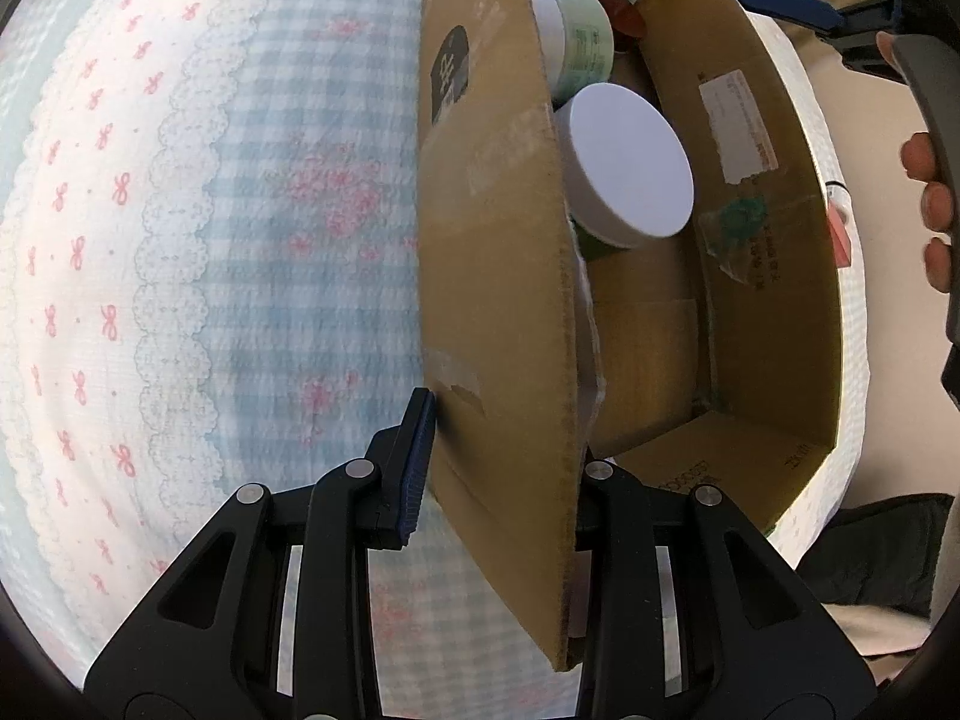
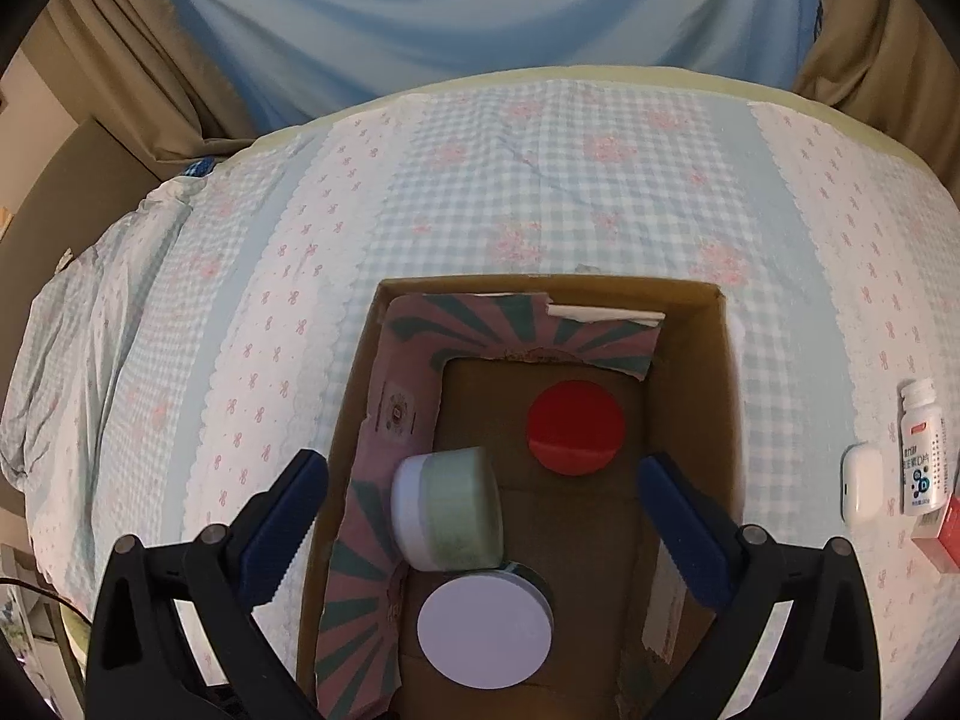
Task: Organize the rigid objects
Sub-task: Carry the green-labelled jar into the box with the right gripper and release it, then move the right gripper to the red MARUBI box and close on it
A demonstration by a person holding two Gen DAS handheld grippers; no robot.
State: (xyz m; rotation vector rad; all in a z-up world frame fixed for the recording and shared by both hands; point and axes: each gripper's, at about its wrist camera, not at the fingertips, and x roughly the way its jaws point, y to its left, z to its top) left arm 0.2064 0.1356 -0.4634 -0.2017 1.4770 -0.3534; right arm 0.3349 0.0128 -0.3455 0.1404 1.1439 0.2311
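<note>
An open cardboard box (image 2: 729,372) stands on the bed. Inside lie a white-lidded jar (image 2: 485,630), a pale green jar on its side (image 2: 456,507), a red-lidded item (image 2: 575,427) and a pink and green striped carton (image 2: 414,354). My left gripper (image 1: 504,450) has its jaws closed on the box's side wall (image 1: 492,228); the white-lidded jar (image 1: 630,171) and green jar (image 1: 579,36) show inside. My right gripper (image 2: 483,504) is open and empty, hovering above the box over the jars.
On the checked bedsheet (image 2: 540,180) right of the box lie a white pill bottle (image 2: 924,450), a small white case (image 2: 862,483) and a red box (image 2: 939,534). Curtains (image 2: 420,12) hang behind the bed. A hand (image 1: 933,198) holds the right gripper's handle.
</note>
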